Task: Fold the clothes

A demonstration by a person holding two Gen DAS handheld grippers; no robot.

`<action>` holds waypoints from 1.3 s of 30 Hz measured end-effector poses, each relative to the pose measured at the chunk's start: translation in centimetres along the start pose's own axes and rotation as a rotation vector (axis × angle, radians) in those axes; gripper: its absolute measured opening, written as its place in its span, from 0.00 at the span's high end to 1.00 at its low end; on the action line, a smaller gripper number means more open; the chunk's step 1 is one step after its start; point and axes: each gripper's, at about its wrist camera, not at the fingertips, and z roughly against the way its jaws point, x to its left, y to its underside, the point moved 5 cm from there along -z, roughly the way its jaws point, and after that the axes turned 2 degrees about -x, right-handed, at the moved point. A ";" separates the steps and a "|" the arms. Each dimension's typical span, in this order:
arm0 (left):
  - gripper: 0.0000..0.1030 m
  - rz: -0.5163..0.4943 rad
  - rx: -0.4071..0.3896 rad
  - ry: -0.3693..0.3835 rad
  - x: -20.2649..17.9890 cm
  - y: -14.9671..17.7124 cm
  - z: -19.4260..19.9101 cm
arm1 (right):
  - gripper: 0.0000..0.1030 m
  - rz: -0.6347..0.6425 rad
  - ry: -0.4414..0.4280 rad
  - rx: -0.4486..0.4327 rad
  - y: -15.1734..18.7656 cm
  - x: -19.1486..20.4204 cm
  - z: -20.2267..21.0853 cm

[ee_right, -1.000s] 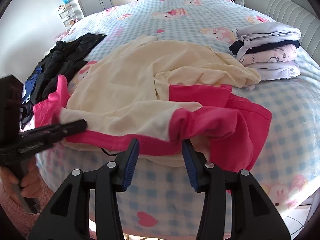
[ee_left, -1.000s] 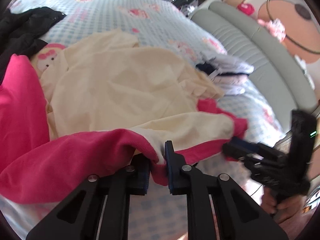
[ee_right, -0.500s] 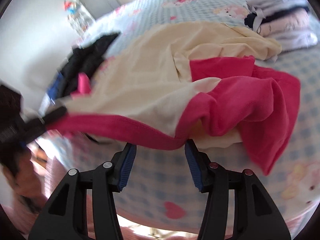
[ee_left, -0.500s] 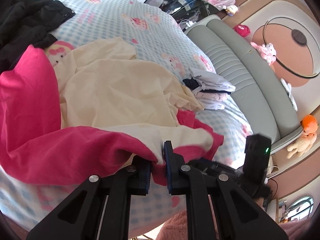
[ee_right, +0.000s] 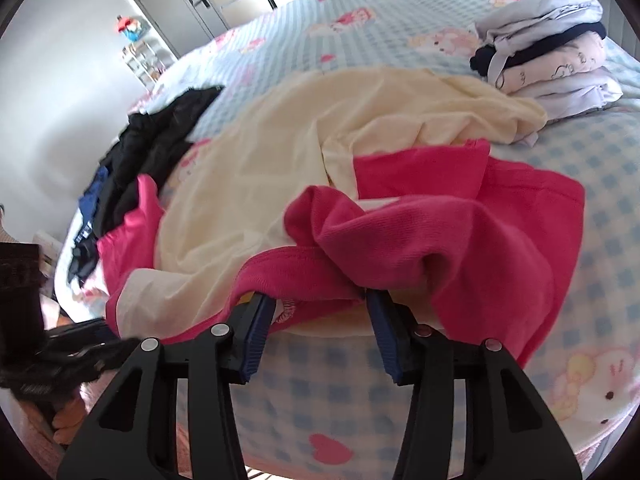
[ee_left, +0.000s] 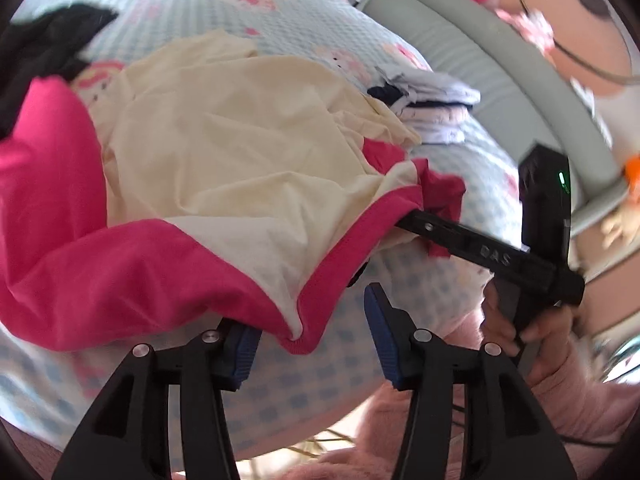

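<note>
1. A bed with a blue-checked cartoon sheet fills the room; a grey padded headboard stands behind, a door beyond.
2. Folded clothes are stacked near the headboard, dark clothes lie opposite.
3. The cream-and-pink garment sprawls crumpled along the bed's near edge, its pink hem running between both grippers.
4. The left gripper is opening, the hem corner hanging loose between its jaws.
5. The right gripper is narrowing, its pads clear of the pink fabric draped over them.

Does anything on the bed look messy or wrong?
Yes. The pink and cream shirt lies bunched and twisted at the bed's edge, and black clothes sit in a heap, while the folded stack looks tidy.
</note>
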 end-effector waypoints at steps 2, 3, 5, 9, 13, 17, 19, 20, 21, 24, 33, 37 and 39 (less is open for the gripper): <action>0.50 -0.077 0.023 -0.052 -0.4 0.5 -0.7 | 0.53 0.016 -0.001 0.012 0.2 0.1 -0.6; 0.50 -0.098 0.039 -0.077 -0.4 0.7 -1.3 | 0.53 0.023 -0.002 0.012 0.2 0.2 -0.8; 0.50 -0.125 0.074 -0.125 -0.2 1.0 -2.5 | 0.67 0.022 0.000 0.009 0.1 0.3 -1.1; 0.50 -0.136 0.132 -0.197 0.6 1.3 -4.7 | 0.91 -0.026 -0.027 -0.038 -0.7 0.2 0.2; 0.78 -0.125 0.090 -0.207 0.3 0.8 -4.3 | 0.94 -0.005 0.015 -0.099 -1.2 0.3 2.4; 0.84 -0.005 0.004 -0.068 0.2 -0.9 -1.8 | 0.94 0.012 0.023 -0.110 -1.3 0.4 3.8; 0.85 0.090 -0.040 0.029 0.6 -1.9 -0.4 | 0.94 0.015 0.001 -0.100 -1.2 0.7 3.9; 0.85 0.137 -0.062 0.078 0.8 -2.4 0.3 | 0.94 0.016 -0.011 -0.095 -1.1 0.9 4.0; 0.85 0.184 -0.084 0.127 1.0 -3.0 1.0 | 0.94 0.016 -0.024 -0.089 -1.0 1.1 4.0; 0.85 0.304 -0.130 0.246 2.0 -4.0 2.2 | 0.92 0.017 -0.057 -0.073 -0.8 1.7 3.7; 0.85 0.366 -0.139 0.231 3.5 -4.8 2.2 | 0.63 -0.021 -0.027 0.006 -0.4 0.7 -0.5; 0.82 0.338 -0.132 0.186 3.6 -3.7 2.8 | 0.92 -0.057 -0.029 0.009 -0.7 0.3 -1.7; 0.76 0.307 -0.123 0.127 3.7 -3.2 2.8 | 0.94 -0.075 -0.035 -0.023 -0.9 0.3 -0.6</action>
